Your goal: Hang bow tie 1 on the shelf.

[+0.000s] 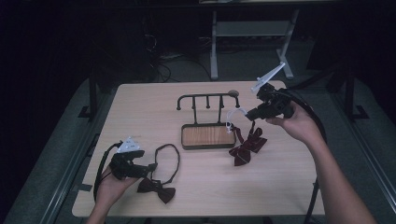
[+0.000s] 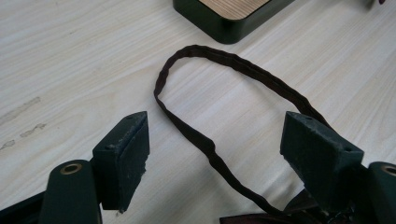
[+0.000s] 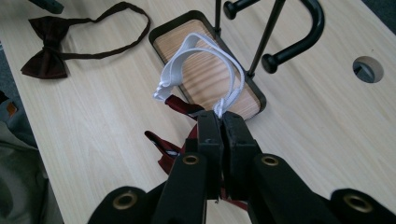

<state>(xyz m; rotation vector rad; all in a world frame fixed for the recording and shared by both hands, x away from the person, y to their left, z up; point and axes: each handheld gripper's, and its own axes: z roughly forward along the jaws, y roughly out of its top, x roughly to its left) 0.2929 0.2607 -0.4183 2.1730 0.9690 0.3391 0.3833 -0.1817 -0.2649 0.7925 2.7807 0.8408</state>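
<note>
While the right gripper [image 3: 219,122], at frame centre, is pinching the white elastic strap [image 3: 198,58] of the dark red bow tie [image 1: 247,145], that thin loop could be slipping free before reaching the black pegged stand [image 1: 208,101]. Lower left, the left gripper [image 2: 215,154] is gaping wide over the brown bow tie's band [image 2: 233,65].

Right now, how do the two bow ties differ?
1. The red bow tie has a white strap; the brown bow tie has a dark strap.
2. The red one's strap is pinched in the shut right gripper and lifted; the brown one lies flat, its strap between the open left gripper's jaws.
Both are pre-tied, with neck loops.
</note>
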